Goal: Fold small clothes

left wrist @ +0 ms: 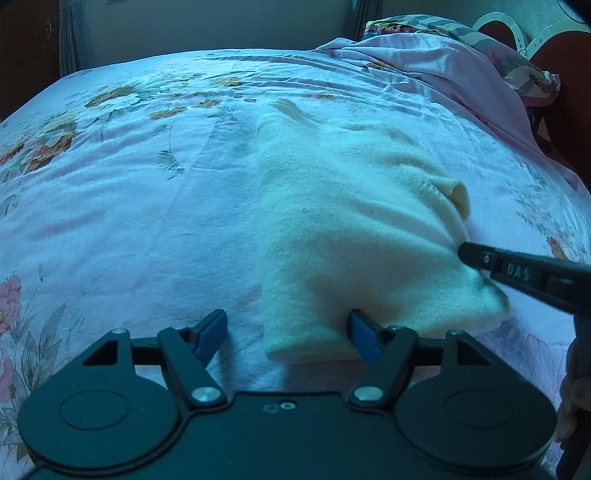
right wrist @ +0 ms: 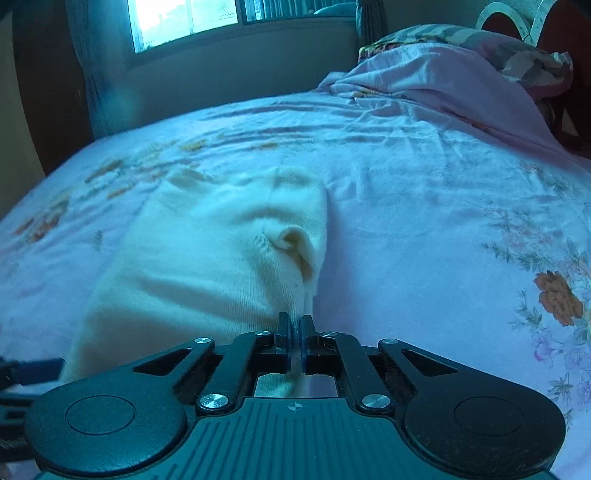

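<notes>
A cream knitted garment [left wrist: 351, 229] lies on the floral bed sheet [left wrist: 129, 221], partly folded lengthwise, with a small sleeve opening on its right edge. My left gripper [left wrist: 288, 334] is open just above the garment's near left corner, its right fingertip against the cloth. My right gripper [right wrist: 295, 326] is shut on the garment's [right wrist: 207, 266] near right edge and lifts it slightly. Its black finger also shows in the left wrist view [left wrist: 517, 273] on the garment's right side.
A pink crumpled quilt [right wrist: 443, 85] and a striped pillow [right wrist: 517, 48] lie at the far right by the headboard. A window [right wrist: 184, 18] is on the far wall. A dark wooden cabinet [left wrist: 26, 55] stands at far left.
</notes>
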Demonstrator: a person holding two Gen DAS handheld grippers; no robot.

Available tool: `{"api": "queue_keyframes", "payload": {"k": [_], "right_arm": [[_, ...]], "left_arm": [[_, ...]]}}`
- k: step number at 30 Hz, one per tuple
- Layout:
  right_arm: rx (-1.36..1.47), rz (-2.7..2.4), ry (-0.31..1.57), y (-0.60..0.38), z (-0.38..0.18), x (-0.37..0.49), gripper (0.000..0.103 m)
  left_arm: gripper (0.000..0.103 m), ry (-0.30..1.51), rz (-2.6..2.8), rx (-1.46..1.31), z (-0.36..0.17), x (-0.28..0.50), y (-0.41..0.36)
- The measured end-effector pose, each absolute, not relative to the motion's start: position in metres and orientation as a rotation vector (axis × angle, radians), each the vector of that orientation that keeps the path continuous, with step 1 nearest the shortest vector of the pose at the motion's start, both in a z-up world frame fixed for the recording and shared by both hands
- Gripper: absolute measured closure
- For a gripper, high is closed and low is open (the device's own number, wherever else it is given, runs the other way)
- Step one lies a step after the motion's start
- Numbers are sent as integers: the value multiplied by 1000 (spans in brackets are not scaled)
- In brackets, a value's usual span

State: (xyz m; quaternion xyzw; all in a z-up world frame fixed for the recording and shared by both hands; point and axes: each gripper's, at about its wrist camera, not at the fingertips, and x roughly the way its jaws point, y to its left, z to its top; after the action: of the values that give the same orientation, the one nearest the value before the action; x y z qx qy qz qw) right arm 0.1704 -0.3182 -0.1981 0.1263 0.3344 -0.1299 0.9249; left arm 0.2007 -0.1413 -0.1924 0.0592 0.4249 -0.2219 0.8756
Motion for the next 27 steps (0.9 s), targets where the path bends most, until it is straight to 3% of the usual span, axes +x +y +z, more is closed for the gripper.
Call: {"api": "queue_keyframes", "payload": {"k": [10,15,21,22,23,24,25,27], "right_arm": [[289,-244,581,-301,-168,155,98],[135,-245,710,-285,-196,162,99],[260,-226,675,-303,-186,154,95],[277,-226,671,-306,-185,156,78],[301,-231,660,-310,-181,154,44],[317,-242,648,-314,-179,155,30],[330,-254,625,-317,-176,155,24],[350,-243,614,-323,-171,158,24]], "left_arm": [[33,895,-466,116,-189,203,-139],[33,898,-468,119,-189,201,-140],[34,882,-482,110,-176,205,-137],[34,877,-484,110,-173,208,-137],[34,873,-484,105,-170,211,-137],[34,872,-482,95,-166,215,-136],[33,869,-480,84,-164,220,-135],[33,875,-477,59,-161,232,-133]]}}
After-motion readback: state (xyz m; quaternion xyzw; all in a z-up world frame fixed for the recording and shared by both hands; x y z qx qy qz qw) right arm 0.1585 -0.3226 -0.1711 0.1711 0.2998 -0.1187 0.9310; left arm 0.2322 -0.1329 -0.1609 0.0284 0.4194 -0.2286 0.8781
